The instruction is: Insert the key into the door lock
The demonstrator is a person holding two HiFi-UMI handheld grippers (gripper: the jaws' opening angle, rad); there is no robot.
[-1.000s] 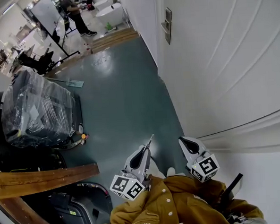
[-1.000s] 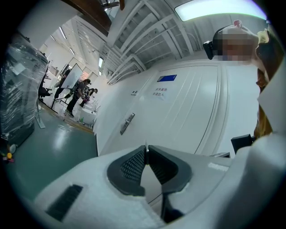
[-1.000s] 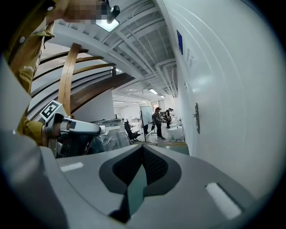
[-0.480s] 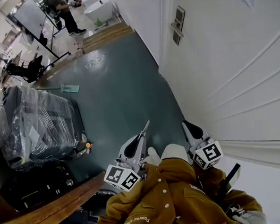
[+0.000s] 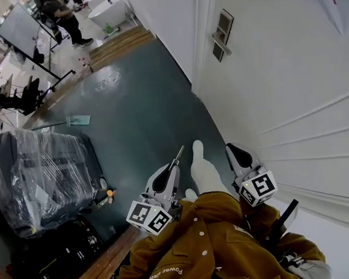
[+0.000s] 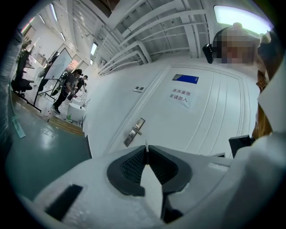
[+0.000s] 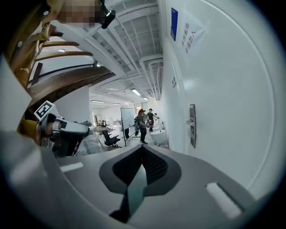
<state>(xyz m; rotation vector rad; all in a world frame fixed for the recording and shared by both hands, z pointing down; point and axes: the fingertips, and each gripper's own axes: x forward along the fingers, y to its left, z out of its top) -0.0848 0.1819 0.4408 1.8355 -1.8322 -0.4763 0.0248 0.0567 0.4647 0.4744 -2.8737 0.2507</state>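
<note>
My left gripper (image 5: 175, 165) is shut on a thin metal key (image 5: 179, 153) whose blade sticks out past the pads. In the left gripper view the key (image 6: 146, 145) points toward the door lock (image 6: 134, 132), a metal plate with a lever handle on the white door (image 6: 210, 116). From the head view the lock (image 5: 222, 35) is well ahead of both grippers, up on the right wall. My right gripper (image 5: 230, 149) is shut with nothing in it and hangs close to the door. Its own view shows the closed right gripper (image 7: 142, 148) and the lock (image 7: 192, 125) ahead on the right.
A plastic-wrapped dark case (image 5: 41, 173) and a wooden rail (image 5: 105, 258) stand on the left of the green floor (image 5: 137, 103). A white shoe (image 5: 203, 166) is stepped out between the grippers. People (image 5: 61, 19), a whiteboard (image 5: 20, 27) and a white tub (image 5: 107, 10) fill the far end.
Both grippers have travelled forward along the corridor and the door lock has drawn nearer. A white shoe has stepped out between them. The key stays clamped in the left gripper.
</note>
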